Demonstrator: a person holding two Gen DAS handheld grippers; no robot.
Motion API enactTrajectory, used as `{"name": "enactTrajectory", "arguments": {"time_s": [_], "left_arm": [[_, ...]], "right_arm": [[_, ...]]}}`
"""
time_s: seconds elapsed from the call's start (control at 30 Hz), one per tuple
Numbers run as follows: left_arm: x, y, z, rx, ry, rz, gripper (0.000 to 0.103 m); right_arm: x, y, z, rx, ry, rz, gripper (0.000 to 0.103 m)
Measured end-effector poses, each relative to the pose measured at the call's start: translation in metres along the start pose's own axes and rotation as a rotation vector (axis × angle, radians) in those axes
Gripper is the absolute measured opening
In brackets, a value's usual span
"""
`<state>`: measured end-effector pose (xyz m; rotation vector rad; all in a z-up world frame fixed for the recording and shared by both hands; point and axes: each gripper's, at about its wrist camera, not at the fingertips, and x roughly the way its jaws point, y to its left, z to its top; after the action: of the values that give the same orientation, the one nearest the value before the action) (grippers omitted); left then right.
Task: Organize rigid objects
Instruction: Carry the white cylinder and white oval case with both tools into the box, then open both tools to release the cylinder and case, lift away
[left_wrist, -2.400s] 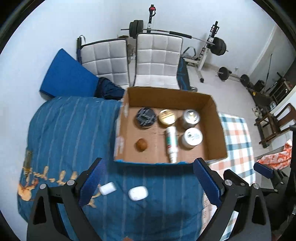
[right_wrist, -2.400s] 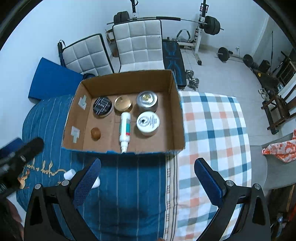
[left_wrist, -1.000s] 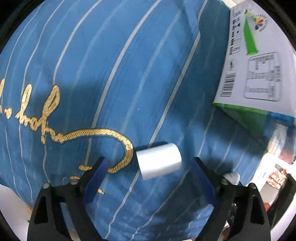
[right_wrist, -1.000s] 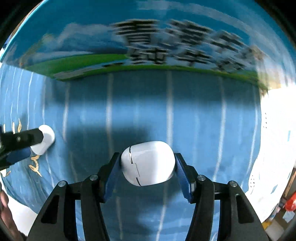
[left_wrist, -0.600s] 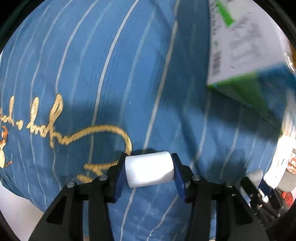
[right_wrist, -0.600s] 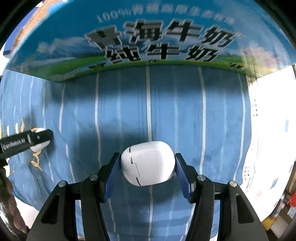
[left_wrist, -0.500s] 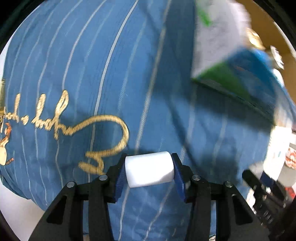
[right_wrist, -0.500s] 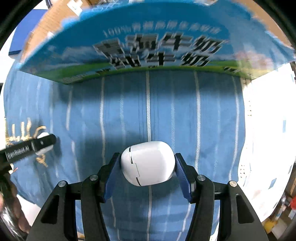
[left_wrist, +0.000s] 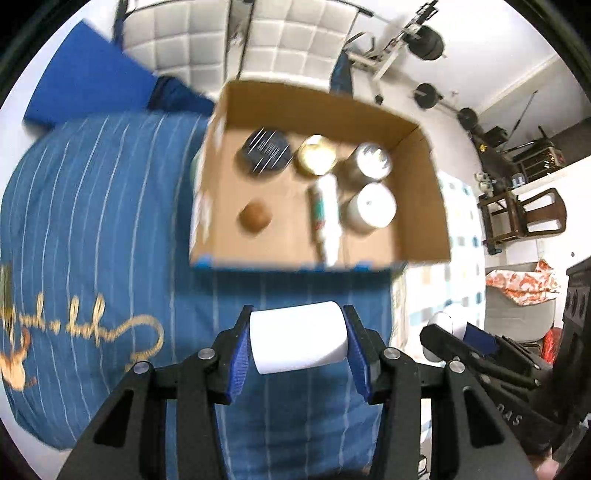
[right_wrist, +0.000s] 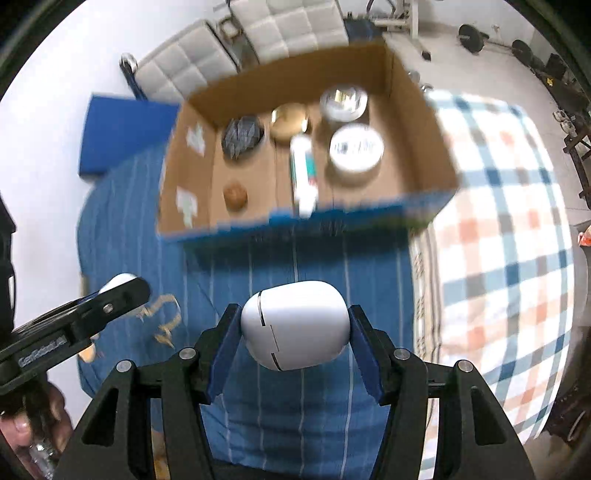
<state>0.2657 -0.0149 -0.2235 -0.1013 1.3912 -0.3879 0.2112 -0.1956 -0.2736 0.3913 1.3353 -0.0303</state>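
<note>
The white cylinder (left_wrist: 298, 336) is sitting clamped between the pads of the left gripper (left_wrist: 298, 343), raised above the blue striped cloth (left_wrist: 92, 206); the white earbud case (right_wrist: 294, 325) is being gripped likewise by the right gripper (right_wrist: 294, 334). The cardboard box (left_wrist: 424, 192) ahead is already holding several tins, a tube and a small brown ball; by my judgement, only these two pieces are awaiting placement.
</note>
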Motion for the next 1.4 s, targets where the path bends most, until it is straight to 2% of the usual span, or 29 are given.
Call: {"name": "enactTrajectory", "arguments": {"time_s": [0.13,0.27,0.5,0.6,0.77,1.1,1.23,1.4], "left_arm": [[0.02,-0.007,0.042,0.01,0.01,0.009,0.043],[0.061,-0.008,0.078,0.003,0.081,0.035,0.043],[0.151,-0.001,0.114,-0.022,0.247,0.112,0.043],[0.178,0.001,0.121,-0.021,0.288,0.153,0.043],[0.206,0.002,0.128,-0.012,0.338,0.203,0.043],[0.225,0.002,0.122,-0.005,0.375,0.233,0.044],[0.225,-0.002,0.13,0.007,0.377,0.238,0.044],[0.21,-0.019,0.13,0.033,0.336,0.252,0.053]], "right_arm": [[-0.004,-0.009,0.037,0.003,-0.044,-0.032,0.06],[0.018,-0.026,0.075,0.02,-0.024,-0.067,0.06],[0.1,-0.053,0.118,0.037,0.143,-0.146,0.06],[0.129,-0.058,0.126,0.023,0.206,-0.178,0.06],[0.157,-0.059,0.131,-0.005,0.264,-0.232,0.06],[0.189,-0.057,0.131,-0.026,0.372,-0.244,0.061],[0.196,-0.059,0.133,-0.012,0.379,-0.248,0.061],[0.193,-0.059,0.133,-0.003,0.371,-0.242,0.062]]}}
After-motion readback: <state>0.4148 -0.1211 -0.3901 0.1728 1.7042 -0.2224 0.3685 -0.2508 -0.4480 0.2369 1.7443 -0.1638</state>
